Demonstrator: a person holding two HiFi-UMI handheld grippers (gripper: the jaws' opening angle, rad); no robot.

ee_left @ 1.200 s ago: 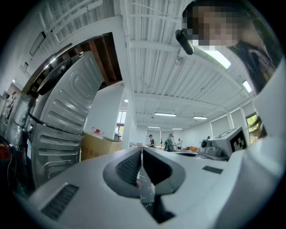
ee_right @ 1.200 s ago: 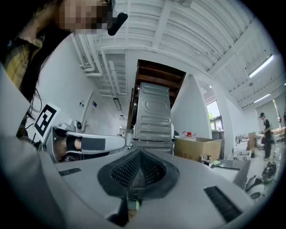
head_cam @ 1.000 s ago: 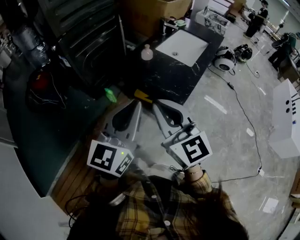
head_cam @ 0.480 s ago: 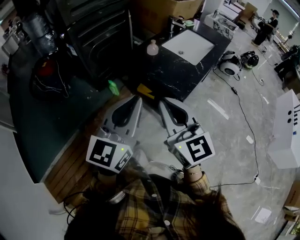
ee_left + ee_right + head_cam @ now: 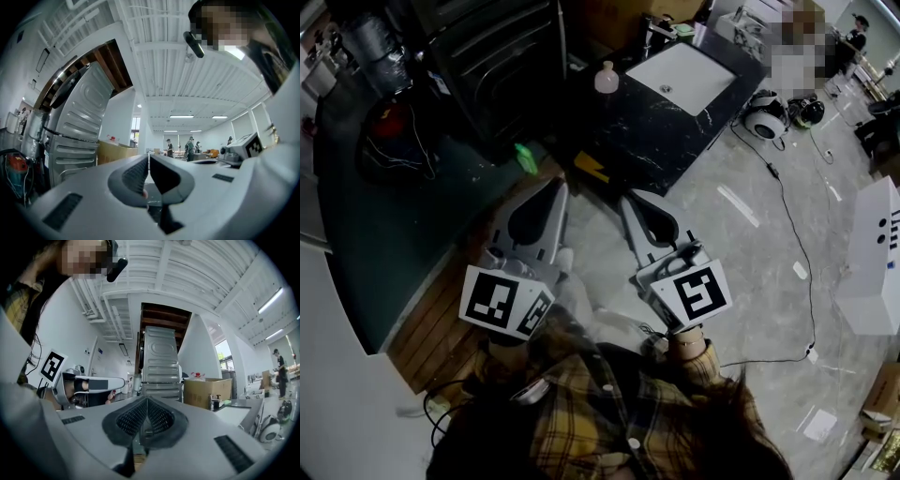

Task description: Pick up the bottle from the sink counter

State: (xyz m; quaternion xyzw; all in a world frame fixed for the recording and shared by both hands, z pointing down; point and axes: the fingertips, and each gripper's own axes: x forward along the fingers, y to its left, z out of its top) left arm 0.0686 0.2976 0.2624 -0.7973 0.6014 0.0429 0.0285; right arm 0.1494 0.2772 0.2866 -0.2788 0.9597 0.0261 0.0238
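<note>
A small pale bottle with a pinkish cap stands upright on the black marble sink counter, just left of the white basin. Both grippers hang over the floor, well short of the counter and pointing toward it. My left gripper is shut with nothing in it, and its closed tips show in its own view. My right gripper is likewise shut and empty, its pads meeting. The bottle is apart from both. I cannot make the bottle out in either gripper view.
A tall dark metal rack stands left of the counter, with a green object and a yellow one at its foot. A dark green table lies left. Round devices and a cable are on the floor right, beside a white cabinet.
Both grippers stay shut. The left gripper's marker cube has slid lower and to the left in the head view; the right one has sunk slightly. The bottle has not moved on the counter.
</note>
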